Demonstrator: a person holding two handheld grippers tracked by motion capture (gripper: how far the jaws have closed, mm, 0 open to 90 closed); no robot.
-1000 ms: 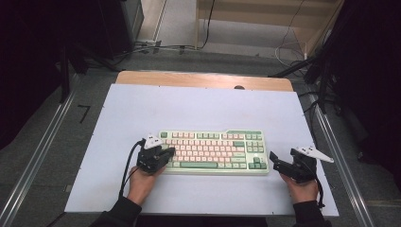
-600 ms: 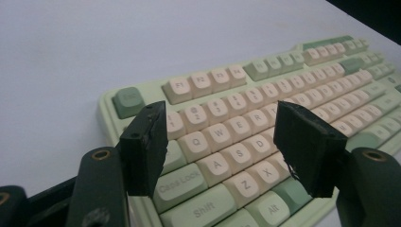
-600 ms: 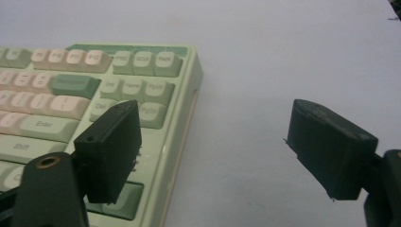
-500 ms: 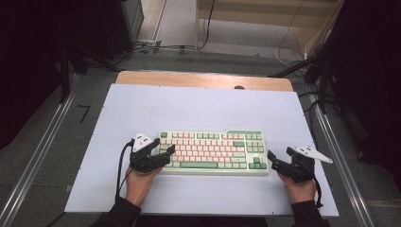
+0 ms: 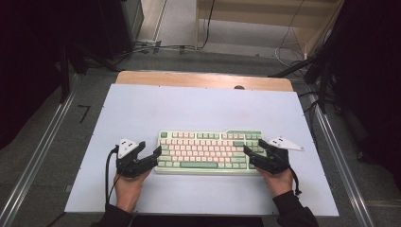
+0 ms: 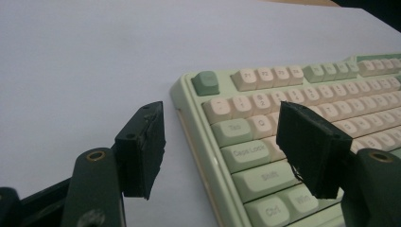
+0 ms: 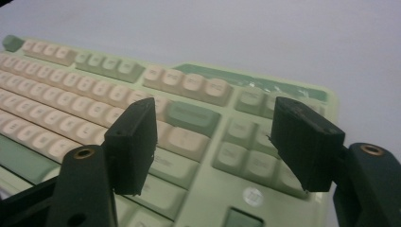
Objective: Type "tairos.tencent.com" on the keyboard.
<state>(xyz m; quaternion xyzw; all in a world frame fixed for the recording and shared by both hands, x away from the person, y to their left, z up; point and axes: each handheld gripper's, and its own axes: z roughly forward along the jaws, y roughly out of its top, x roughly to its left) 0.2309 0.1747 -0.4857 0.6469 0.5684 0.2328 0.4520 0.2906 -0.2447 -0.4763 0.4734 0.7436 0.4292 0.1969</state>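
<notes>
Table (image 5: 142, 113) is a pale sheet with a wooden strip along its far edge; everything else is placed relative to the keyboard (image 5: 210, 151), which sits flat on it, near the person's edge and roughly centred, long side running left to right. Green case, pink and cream keycaps, green accent keys. Judgement on handling: rigid slab, moderately heavy, won't flex, but the keycaps are loose-fit plastic and would pop off if pinched or pried, and the smooth case sides are probably a bit slick. Best hold is on the case itself at the two short ends, one claw per end, lifting level; avoid clamping on caps. Left gripper (image 5: 150, 155) sits at the keyboard's left end, jaws spread wide. In the left gripper view (image 6: 231, 151) one jaw hangs over bare table just outside the case edge, the other over the Tab/Caps Lock columns, so the gap straddles the left rim; nothing pinched, and contact with the caps can't be confirmed. Right gripper (image 5: 253, 152) is at the keyboard's right end, also spread; the right gripper view (image 7: 217, 142) shows both jaws above the keys at that end, gripping nothing. Hands are behind both grippers, on the near side of the keyboard.
</notes>
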